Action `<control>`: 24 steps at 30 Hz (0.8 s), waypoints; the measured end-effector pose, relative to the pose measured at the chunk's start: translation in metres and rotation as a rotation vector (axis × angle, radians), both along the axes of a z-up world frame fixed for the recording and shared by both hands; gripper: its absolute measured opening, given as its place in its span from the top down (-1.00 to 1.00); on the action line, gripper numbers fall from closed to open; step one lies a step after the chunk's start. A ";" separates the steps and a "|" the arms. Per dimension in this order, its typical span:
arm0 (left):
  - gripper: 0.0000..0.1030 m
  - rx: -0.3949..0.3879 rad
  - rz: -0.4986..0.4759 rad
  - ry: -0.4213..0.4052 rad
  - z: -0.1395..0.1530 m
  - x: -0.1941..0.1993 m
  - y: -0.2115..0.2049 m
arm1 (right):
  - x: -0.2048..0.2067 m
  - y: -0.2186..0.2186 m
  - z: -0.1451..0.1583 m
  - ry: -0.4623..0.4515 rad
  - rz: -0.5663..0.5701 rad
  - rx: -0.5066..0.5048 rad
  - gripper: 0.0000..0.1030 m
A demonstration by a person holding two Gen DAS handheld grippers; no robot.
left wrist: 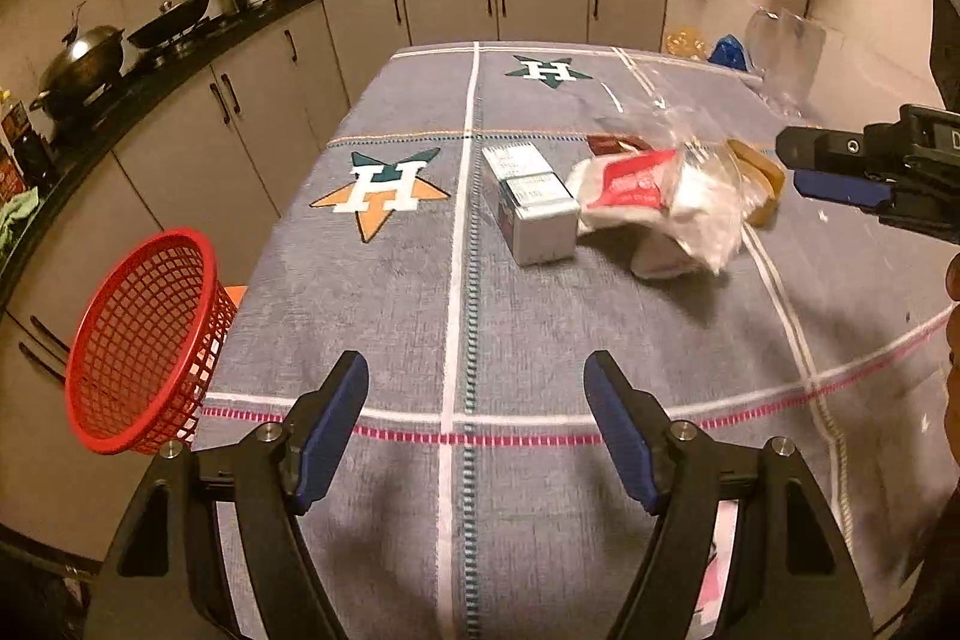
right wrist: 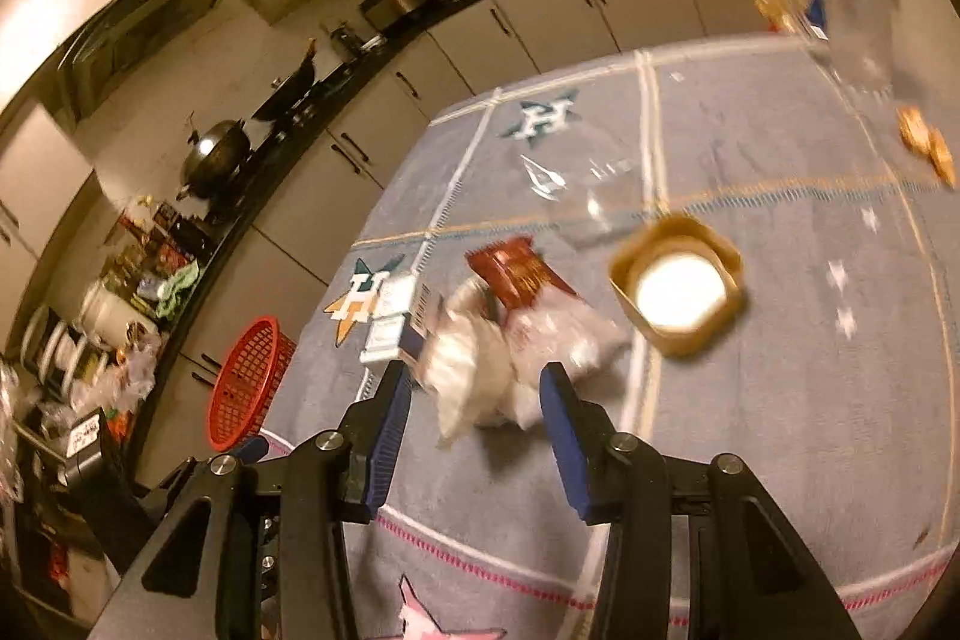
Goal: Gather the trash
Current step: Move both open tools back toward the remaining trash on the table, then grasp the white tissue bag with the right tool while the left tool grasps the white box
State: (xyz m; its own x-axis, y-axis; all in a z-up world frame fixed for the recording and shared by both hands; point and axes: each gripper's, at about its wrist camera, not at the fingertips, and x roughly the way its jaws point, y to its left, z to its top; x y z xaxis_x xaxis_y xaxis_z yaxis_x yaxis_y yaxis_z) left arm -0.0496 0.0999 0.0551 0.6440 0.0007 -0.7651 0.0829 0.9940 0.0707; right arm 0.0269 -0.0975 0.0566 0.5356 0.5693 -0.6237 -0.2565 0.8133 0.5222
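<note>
A crumpled white plastic bag (left wrist: pixel 660 214) (right wrist: pixel 498 370) with a red label lies mid-table beside a small grey carton (left wrist: pixel 534 211) (right wrist: pixel 393 322). A red packet (left wrist: pixel 612 143) (right wrist: pixel 516 268) sits behind them, and a brown square tub (left wrist: pixel 759 178) (right wrist: pixel 678 292) with white inside lies to the right. My left gripper (left wrist: pixel 477 376) hovers open over the near cloth, holding nothing. My right gripper (right wrist: pixel 474 388) (left wrist: pixel 792 166) is open, fingertips just short of the bag on either side, pads not pressing it.
A red mesh basket (left wrist: pixel 144 340) (right wrist: pixel 252 376) hangs tilted off the table's left edge. Clear wrappers (right wrist: pixel 576 184) and orange scraps (right wrist: pixel 924 142) lie farther back on the grey tablecloth (left wrist: pixel 360 310). A clear bag (left wrist: pixel 786 52) stands at the far right corner. Kitchen counters with woks run behind and left.
</note>
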 end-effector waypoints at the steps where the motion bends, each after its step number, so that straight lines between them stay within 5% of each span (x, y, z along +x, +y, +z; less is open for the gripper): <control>1: -0.42 -0.001 0.005 -0.005 0.002 0.001 0.001 | 0.004 0.004 0.004 -0.009 0.007 -0.017 0.05; 4: -0.43 -0.002 0.018 -0.019 0.007 0.003 0.006 | 0.021 0.025 0.015 -0.041 0.048 -0.075 -0.16; 14: -0.43 -0.005 0.048 -0.012 0.006 0.008 0.028 | 0.055 0.082 -0.025 0.009 0.184 -0.288 -0.17; 18: -0.43 -0.016 0.065 -0.009 0.007 0.013 0.036 | 0.028 0.105 -0.027 -0.086 0.280 -0.452 -0.30; 24: -0.43 -0.036 0.085 0.001 0.011 0.018 0.040 | 0.018 0.121 -0.042 -0.186 0.238 -0.665 -0.24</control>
State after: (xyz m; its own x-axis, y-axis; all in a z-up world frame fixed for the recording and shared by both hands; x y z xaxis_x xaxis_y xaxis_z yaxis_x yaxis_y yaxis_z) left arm -0.0315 0.1402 0.0660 0.6422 0.0274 -0.7661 -0.0016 0.9994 0.0344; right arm 0.0452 0.0237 0.0142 0.5751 0.2165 -0.7889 -0.5026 0.8544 -0.1319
